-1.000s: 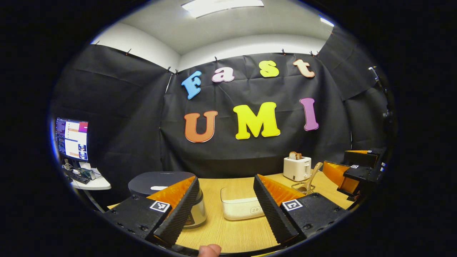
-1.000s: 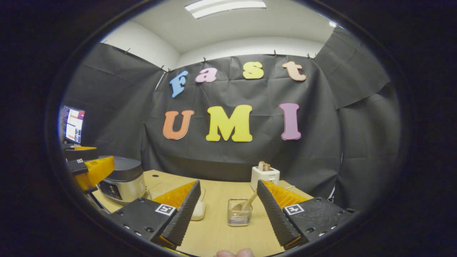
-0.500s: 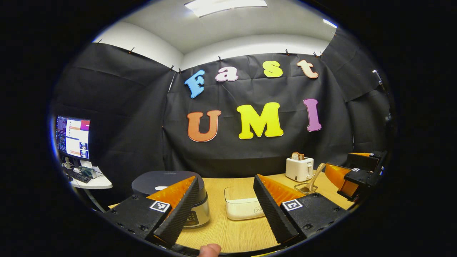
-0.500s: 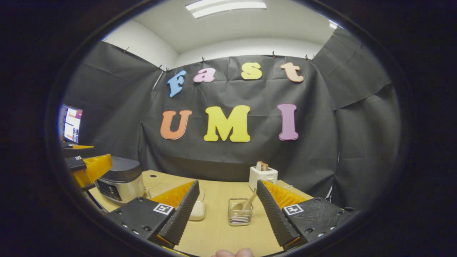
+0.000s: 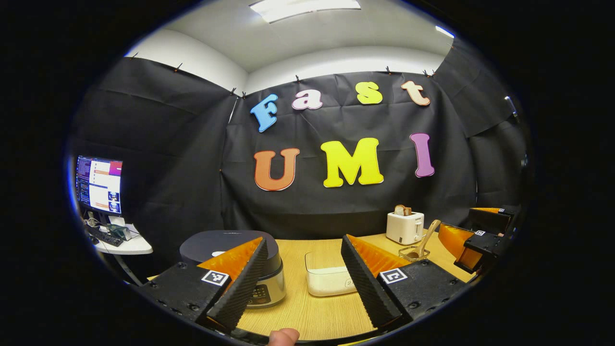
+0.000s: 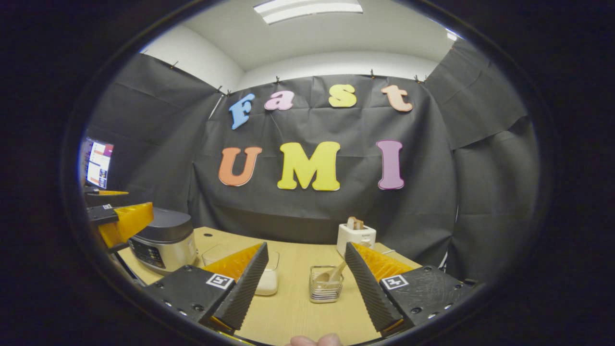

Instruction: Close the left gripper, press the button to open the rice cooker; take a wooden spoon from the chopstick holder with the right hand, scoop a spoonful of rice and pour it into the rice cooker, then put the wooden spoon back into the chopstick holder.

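Note:
The rice cooker [image 5: 226, 247] with its dark lid down stands at the table's left, partly behind my left gripper's [image 5: 302, 288] finger; it also shows as the rice cooker [image 6: 163, 240]. The left gripper is open and empty, above the near table. A clear rice container [image 5: 329, 278] sits between its fingers, farther off. The wire chopstick holder [image 6: 325, 286] holds a wooden spoon [image 6: 331, 275], seen between the open fingers of my right gripper [image 6: 305, 293]. The spoon [image 5: 425, 238] leans out of the holder [image 5: 409, 252] in the left gripper view. The rice container [image 6: 266, 278] stands left of the holder.
A white toaster [image 5: 405, 227] with bread stands at the back of the wooden table [image 5: 302, 307]; the toaster [image 6: 355, 235] is behind the holder. A monitor [image 5: 98, 185] on a side desk is at far left. A fingertip [image 5: 283, 336] shows at the bottom edge.
Both views have shifted slightly: the left gripper has drawn back a little from the cooker, more of whose front panel shows. Both grippers stay open.

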{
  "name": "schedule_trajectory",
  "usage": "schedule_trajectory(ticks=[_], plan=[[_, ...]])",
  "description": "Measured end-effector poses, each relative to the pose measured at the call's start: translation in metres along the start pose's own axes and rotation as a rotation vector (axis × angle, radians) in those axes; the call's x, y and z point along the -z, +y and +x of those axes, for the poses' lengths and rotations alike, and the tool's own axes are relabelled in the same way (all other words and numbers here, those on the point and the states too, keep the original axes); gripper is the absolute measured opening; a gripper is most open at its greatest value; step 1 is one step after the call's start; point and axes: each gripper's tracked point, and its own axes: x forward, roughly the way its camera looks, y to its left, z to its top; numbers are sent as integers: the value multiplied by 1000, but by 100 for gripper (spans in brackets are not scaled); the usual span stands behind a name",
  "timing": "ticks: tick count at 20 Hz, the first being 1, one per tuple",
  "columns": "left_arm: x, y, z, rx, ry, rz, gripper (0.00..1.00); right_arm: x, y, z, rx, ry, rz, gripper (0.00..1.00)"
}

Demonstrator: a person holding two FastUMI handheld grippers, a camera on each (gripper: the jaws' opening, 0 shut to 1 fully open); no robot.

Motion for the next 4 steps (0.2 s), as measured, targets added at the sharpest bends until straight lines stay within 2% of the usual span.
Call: schedule_trajectory(ticks=[4], plan=[[4,-2,3,9,11,-5,98,5,7,0,-14,12,7,95]])
